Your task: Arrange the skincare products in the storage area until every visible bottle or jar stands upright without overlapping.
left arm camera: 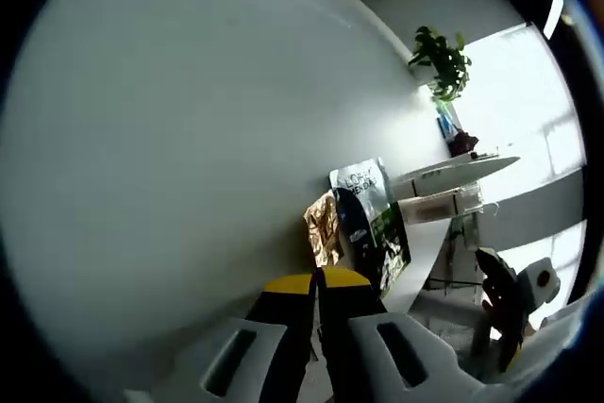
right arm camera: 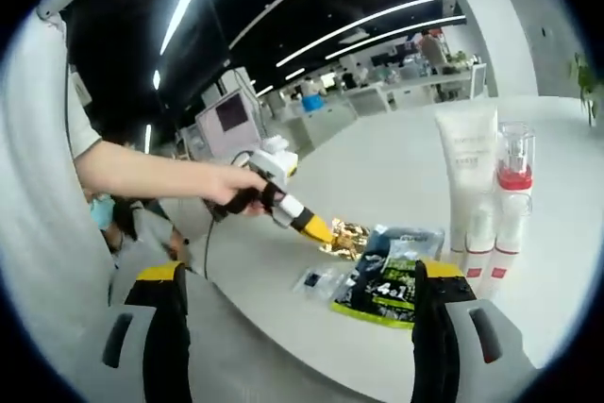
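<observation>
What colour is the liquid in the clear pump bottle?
Red or pink, in the pump bottle; clearest in the right gripper view.

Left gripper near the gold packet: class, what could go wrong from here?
1. The left gripper has its tip at the gold packet; it could push the packet into the dark sachets lying flat beside it.
2. The white tube and the red-capped bottle stand close together, so a nudge might topple both.
3. The sachets overlap near the table edge and may slide off.
</observation>
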Demonstrator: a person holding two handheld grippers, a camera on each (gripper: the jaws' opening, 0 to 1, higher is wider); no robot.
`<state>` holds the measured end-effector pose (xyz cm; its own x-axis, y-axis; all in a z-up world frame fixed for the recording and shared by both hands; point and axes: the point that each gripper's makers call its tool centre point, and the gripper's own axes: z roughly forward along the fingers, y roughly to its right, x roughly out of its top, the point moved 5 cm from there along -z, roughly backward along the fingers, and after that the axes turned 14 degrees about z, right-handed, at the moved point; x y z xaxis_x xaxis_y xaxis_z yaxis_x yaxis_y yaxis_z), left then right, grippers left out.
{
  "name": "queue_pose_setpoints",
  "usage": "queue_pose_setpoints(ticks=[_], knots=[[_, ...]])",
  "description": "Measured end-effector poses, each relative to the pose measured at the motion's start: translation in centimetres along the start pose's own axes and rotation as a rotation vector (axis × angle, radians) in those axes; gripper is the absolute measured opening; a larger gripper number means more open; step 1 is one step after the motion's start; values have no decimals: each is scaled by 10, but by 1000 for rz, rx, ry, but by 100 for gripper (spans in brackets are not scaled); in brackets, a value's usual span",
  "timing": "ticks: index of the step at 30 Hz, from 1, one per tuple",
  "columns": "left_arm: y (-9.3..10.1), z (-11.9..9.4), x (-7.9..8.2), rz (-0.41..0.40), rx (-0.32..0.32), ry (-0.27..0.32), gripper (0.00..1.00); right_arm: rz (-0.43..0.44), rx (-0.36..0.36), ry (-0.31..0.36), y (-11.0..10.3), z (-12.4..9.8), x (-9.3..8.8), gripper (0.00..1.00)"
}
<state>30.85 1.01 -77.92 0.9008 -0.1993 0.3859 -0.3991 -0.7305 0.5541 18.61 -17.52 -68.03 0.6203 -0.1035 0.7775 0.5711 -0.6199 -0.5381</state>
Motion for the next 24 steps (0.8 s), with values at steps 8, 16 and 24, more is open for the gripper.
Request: queue_pose_setpoints(ticks=[8, 16, 24], knots=[[-8, 1, 1, 29, 23, -29, 4, 7, -3, 2, 1, 0, 0, 99], [-16, -1, 6, 69, 39, -43, 0, 12, -6, 0, 1, 0, 0, 99], [-13, -6, 10, 277, 148, -51, 12, 15, -7, -2, 1, 0, 0, 99]])
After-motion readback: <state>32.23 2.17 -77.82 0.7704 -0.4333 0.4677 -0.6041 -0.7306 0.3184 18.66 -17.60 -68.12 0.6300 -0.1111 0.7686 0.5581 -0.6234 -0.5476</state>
